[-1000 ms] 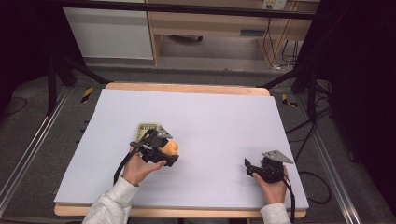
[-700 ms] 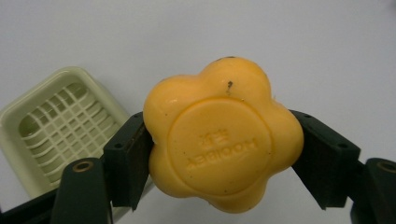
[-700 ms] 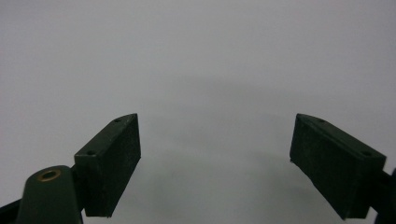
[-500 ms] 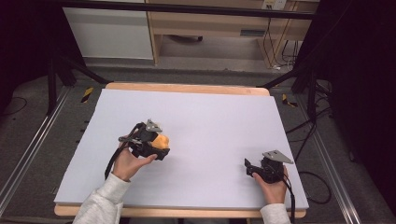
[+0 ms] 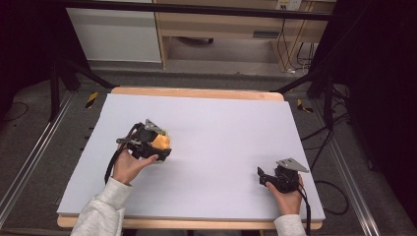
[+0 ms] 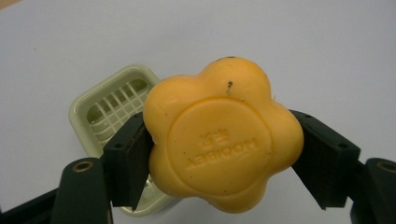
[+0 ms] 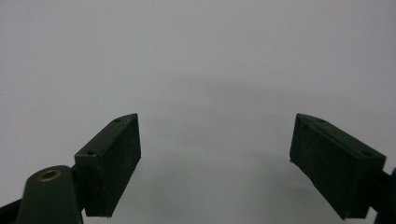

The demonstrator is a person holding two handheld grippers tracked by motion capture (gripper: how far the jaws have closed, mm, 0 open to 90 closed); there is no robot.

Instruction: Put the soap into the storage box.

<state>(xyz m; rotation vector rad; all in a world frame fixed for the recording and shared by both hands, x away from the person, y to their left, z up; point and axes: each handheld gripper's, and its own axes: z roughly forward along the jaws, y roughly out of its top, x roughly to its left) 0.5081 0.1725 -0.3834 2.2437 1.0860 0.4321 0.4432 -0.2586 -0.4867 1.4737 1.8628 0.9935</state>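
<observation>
An orange flower-shaped soap [image 6: 219,135] with raised lettering sits between the black jaws of my left gripper [image 6: 219,154], which is shut on its sides. In the high view the left gripper [image 5: 162,146] hovers over the left middle of the white board with the soap [image 5: 161,141] at its tip. Just below and behind the soap lies a pale green slotted soap dish [image 6: 109,105], partly hidden by the soap and one jaw. My right gripper [image 5: 262,176] rests near the board's front right; its jaws stand wide apart with nothing between them [image 7: 217,158].
The white board [image 5: 226,123] lies on a wooden table whose edge [image 5: 196,92] shows at the back. Metal rails and cables run along the floor on both sides. A cable [image 5: 112,164] trails from the left gripper.
The left gripper has carried the soap to the left and a little farther back, rising slightly, and now hangs over the soap dish. The right gripper has stayed still.
</observation>
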